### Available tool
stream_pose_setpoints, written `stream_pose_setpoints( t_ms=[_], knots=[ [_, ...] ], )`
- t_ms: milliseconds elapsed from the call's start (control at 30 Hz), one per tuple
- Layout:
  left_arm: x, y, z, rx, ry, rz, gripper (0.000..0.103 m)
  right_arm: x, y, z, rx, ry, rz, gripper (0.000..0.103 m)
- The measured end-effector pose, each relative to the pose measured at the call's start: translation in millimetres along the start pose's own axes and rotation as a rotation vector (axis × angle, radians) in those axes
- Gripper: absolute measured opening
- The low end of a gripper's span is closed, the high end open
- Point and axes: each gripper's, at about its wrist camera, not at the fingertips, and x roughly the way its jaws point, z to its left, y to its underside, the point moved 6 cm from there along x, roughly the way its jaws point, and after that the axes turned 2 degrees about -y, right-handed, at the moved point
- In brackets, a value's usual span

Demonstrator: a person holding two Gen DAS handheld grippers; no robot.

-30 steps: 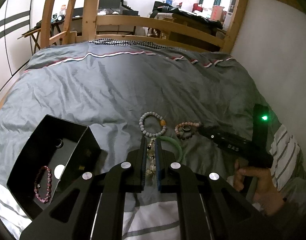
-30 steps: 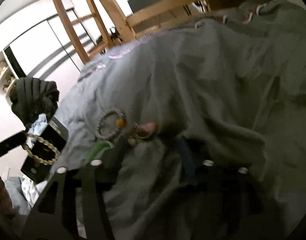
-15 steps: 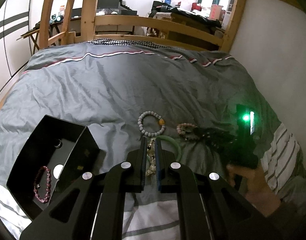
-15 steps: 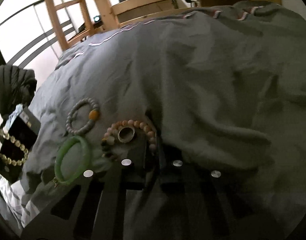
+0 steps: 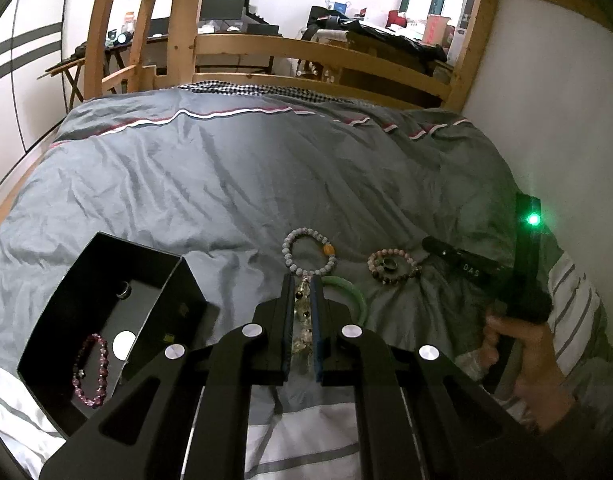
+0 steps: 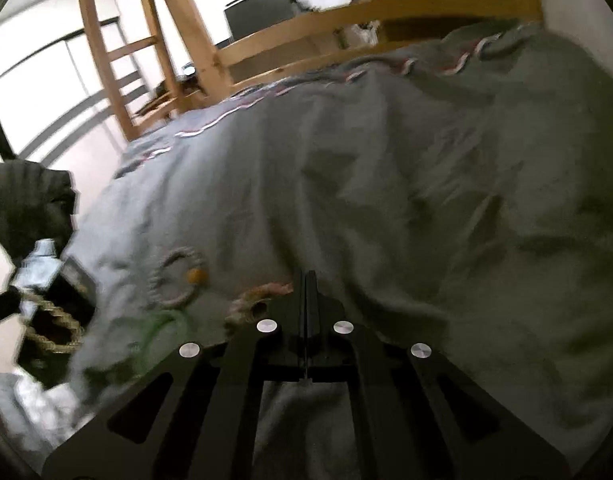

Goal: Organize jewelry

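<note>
My left gripper (image 5: 302,280) is shut on a pale beaded bracelet (image 5: 303,312) and holds it above the grey duvet, right of the black box (image 5: 58,320). The box holds a purple bead bracelet (image 5: 91,370) and a ring (image 5: 124,289). On the duvet lie a grey bead bracelet (image 5: 309,251), a green bangle (image 5: 348,290) and a pink bead bracelet (image 5: 390,265) with a ring (image 5: 389,265) inside it. My right gripper (image 6: 305,276) is shut, its tips at the right end of the pink bracelet (image 6: 262,294); whether it grips anything is hidden. The right wrist view is blurred.
The grey duvet (image 5: 266,176) covers the bed. A wooden rail (image 5: 306,46) runs along the far end and a ladder (image 5: 118,32) stands at the far left. A white wall (image 5: 554,100) borders the right side.
My right gripper has closed its jaws beside the pink bracelet and its view has swung. My left gripper has stayed nearly still with the pale bracelet.
</note>
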Motion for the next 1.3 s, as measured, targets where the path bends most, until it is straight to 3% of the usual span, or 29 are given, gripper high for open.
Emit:
stream_pose_setpoints(
  t_ms=[33, 67, 100, 167, 233, 267, 300, 367, 467, 700, 933, 1100, 1300],
  knots=[
    [0.1, 0.2, -0.6, 0.003, 0.001, 0.001, 0.007, 2.1, 1.7, 1.3, -0.002, 0.008, 0.014, 0.003],
    [0.3, 0.2, -0.6, 0.003, 0.001, 0.002, 0.007, 8.5, 5.0, 4.1, -0.010, 0.012, 0.045, 0.014],
    [0.4, 0.3, -0.8, 0.004, 0.001, 0.002, 0.007, 15.3, 8.8, 6.0, -0.020, 0.022, 0.074, 0.044],
    [0.2, 0.5, -0.7, 0.004, 0.001, 0.002, 0.007, 31.8, 21.2, 5.9, -0.053, 0.082, 0.108, 0.069],
    [0.3, 0.6, -0.8, 0.002, 0.002, 0.003, 0.007, 41.7, 29.1, 10.5, -0.085, 0.083, 0.139, 0.074],
    [0.4, 0.6, -0.9, 0.002, 0.003, 0.004, 0.007, 42.6, 29.2, 12.6, -0.096, 0.084, 0.141, 0.074],
    [0.5, 0.6, -1.2, 0.003, 0.002, 0.005, 0.007, 42.4, 28.5, 14.2, -0.110, 0.086, 0.139, 0.054],
    [0.2, 0.4, -1.3, 0.004, 0.001, 0.003, 0.007, 40.7, 26.1, 8.0, -0.169, 0.198, 0.126, 0.026],
    [0.0, 0.7, -0.4, 0.000, 0.000, 0.001, 0.007, 35.0, 21.0, -5.7, -0.136, 0.218, 0.113, 0.010],
    [-3.9, -1.3, 1.1, -0.002, -0.008, -0.016, 0.007, 12.4, -0.6, -24.8, -0.087, 0.249, 0.014, 0.008],
    [-15.3, -5.2, 7.1, -0.010, -0.013, -0.039, 0.007, -23.7, -17.5, 3.1, -0.134, 0.176, -0.092, 0.008],
    [-27.4, -8.4, 12.3, -0.019, -0.014, -0.058, 0.007, -37.5, -22.5, 29.7, -0.159, 0.118, -0.106, 0.008],
    [-41.1, -13.6, 23.6, -0.053, -0.008, -0.078, 0.007, -51.4, -16.1, 70.1, -0.132, -0.019, -0.092, 0.008]
  ],
)
